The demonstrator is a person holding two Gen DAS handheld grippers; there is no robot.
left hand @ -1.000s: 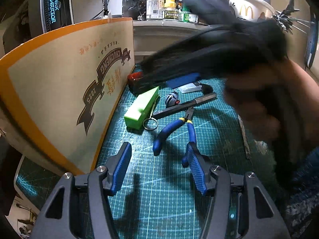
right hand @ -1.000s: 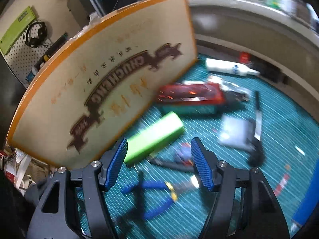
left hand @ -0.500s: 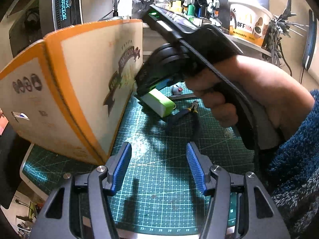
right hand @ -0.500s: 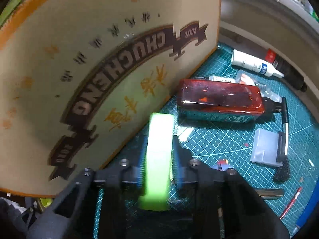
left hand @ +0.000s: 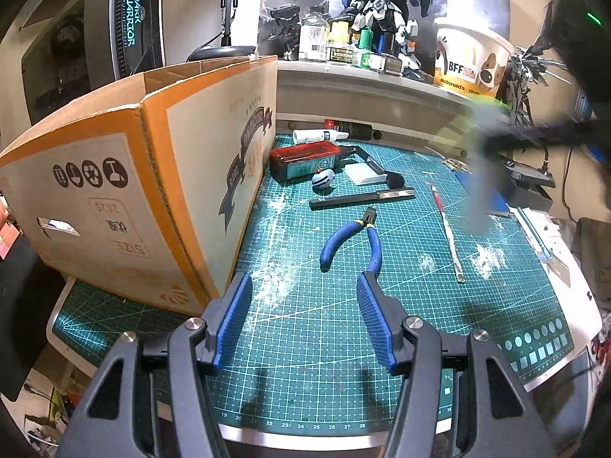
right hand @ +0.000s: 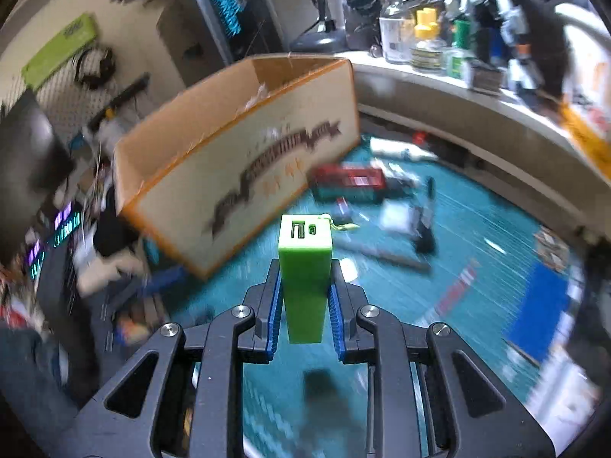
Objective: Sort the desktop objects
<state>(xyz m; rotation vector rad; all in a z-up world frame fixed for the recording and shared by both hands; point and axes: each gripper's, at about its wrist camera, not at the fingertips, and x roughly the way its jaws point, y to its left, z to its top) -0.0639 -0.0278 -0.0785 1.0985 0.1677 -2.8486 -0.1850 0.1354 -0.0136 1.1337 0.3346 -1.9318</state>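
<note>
Green plastic block [right hand: 304,278], pinched on end by the right gripper [right hand: 304,305] above the mat beside the cardboard box [right hand: 236,152], could slip sideways from its narrow hold; the left gripper [left hand: 301,316] hangs spread, empty.

"DARK WARRIOR" on the black unit [left hand: 131,30]; "McDonald's" on the cup [left hand: 471,63].

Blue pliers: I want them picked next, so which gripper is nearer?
Left. The left gripper hovers open just short of the blue pliers; the right gripper is raised, holding the green block.

lime-green power bank [right hand: 304,267], blue-handled pliers [left hand: 353,242]
</note>
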